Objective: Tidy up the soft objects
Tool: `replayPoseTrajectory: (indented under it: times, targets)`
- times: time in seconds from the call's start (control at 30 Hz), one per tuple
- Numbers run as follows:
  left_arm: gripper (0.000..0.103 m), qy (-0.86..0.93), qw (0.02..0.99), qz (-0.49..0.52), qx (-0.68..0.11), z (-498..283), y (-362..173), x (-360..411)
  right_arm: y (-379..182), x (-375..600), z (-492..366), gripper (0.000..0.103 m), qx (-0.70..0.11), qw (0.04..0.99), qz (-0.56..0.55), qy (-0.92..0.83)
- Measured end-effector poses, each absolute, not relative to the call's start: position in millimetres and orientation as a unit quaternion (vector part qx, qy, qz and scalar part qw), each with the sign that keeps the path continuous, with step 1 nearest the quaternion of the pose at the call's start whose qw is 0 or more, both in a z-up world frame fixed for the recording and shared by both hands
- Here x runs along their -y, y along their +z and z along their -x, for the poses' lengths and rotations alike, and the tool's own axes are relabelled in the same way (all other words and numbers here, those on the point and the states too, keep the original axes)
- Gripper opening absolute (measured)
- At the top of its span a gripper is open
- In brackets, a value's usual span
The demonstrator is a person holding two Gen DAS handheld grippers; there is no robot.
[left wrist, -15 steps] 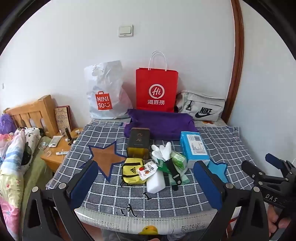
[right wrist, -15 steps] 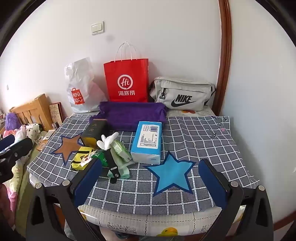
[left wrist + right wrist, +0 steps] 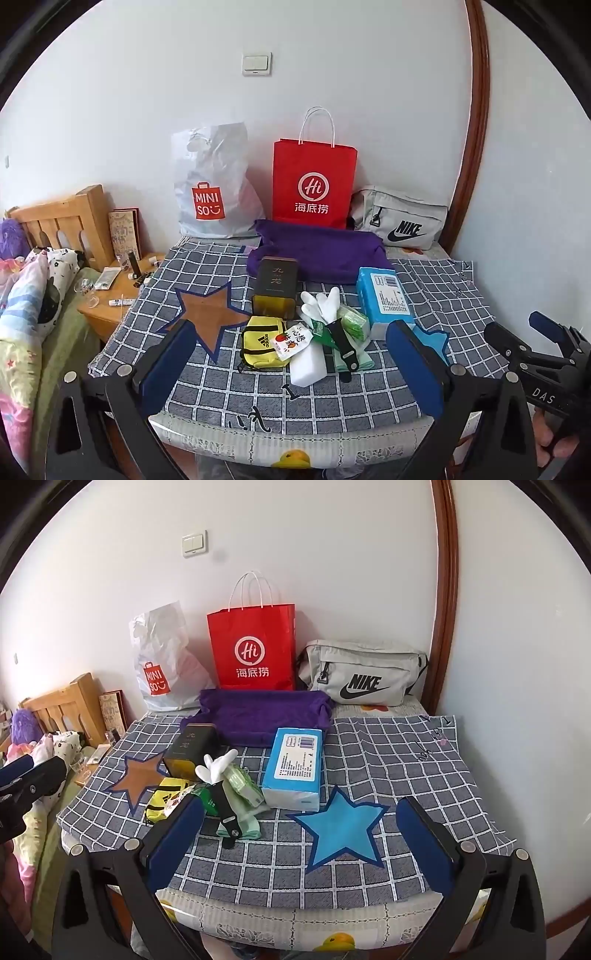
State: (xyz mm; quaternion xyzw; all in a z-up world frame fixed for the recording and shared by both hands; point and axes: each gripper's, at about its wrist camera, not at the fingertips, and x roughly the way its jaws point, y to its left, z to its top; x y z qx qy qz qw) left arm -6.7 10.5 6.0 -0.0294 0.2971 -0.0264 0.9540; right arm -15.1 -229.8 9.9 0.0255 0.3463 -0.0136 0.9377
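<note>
Both sets of blue-padded fingers stand wide apart, empty: left gripper (image 3: 291, 369), right gripper (image 3: 308, 849), each tilted down over the checked cloth (image 3: 388, 760). Beyond them, beside the boxy blue tissue pack (image 3: 384, 295), lies a heap: yellow fabric pouch (image 3: 260, 345), white foam block (image 3: 308, 363), white glove (image 3: 323, 302), crumpled green packets (image 3: 352, 319).

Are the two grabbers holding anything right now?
No. The left gripper and the right gripper are both open and empty, hovering at the near edge of the checked cloth.

Checked cloth (image 3: 388, 775) lies bare right of tissue pack (image 3: 295, 764).
</note>
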Motion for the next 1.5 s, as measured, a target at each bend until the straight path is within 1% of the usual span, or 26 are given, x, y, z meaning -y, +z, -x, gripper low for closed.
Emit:
replayPoseTrajectory:
  times: [1.5]
  targets:
    - [0.103,-0.017,0.955,0.038,-0.294,9.3,9.6,-14.5,11.2,227.2,19.5,0.102,-0.341,0.940,-0.031,-0.005]
